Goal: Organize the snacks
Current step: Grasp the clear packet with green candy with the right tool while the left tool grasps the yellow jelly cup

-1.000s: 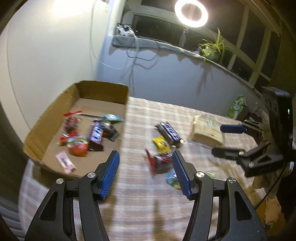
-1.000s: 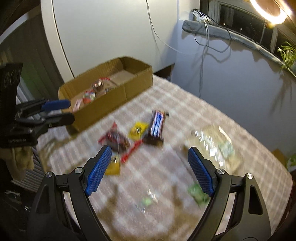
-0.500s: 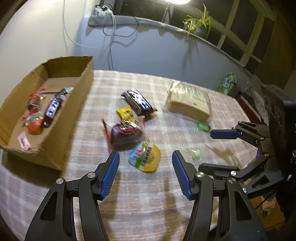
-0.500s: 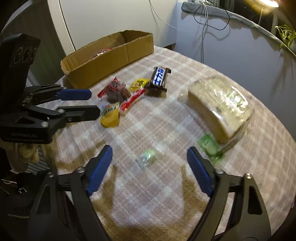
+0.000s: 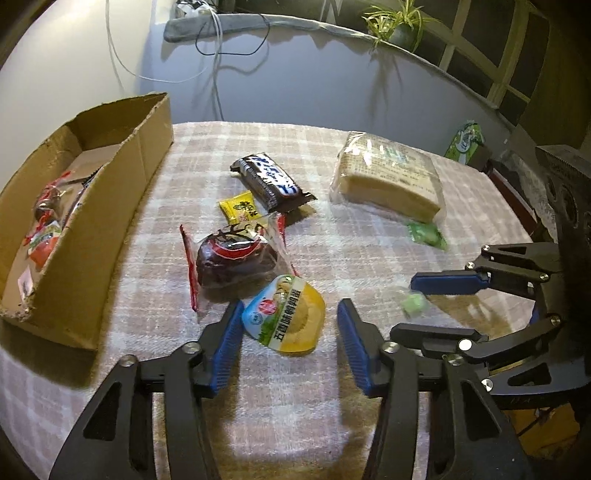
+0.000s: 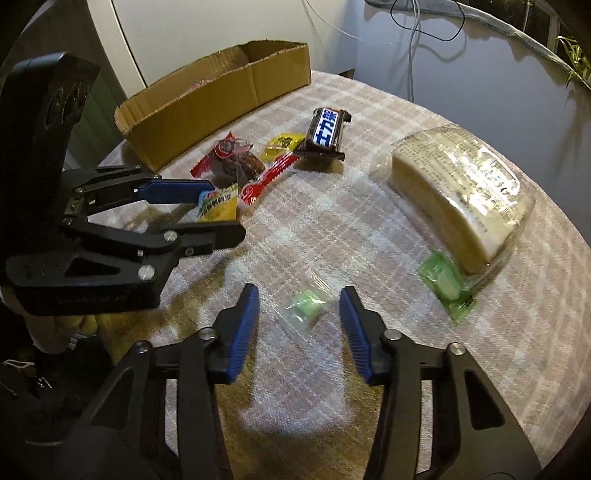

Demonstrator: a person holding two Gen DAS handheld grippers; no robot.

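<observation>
Currently, the left claw (image 5: 290, 338) is spread around the yellow snack pouch (image 5: 284, 320) at lower centre. The right claw (image 6: 298, 326) is spread around the green candy (image 6: 303, 307).

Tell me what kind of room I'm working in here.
Likely a home room by a window: a round table with a checked tablecloth, a potted plant on the sill, and loose cables against the wall.

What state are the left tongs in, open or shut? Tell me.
Open. The left tongs straddle the yellow round snack pack on the tablecloth, blue pads apart, with a clear gap on the pack's right.
</observation>
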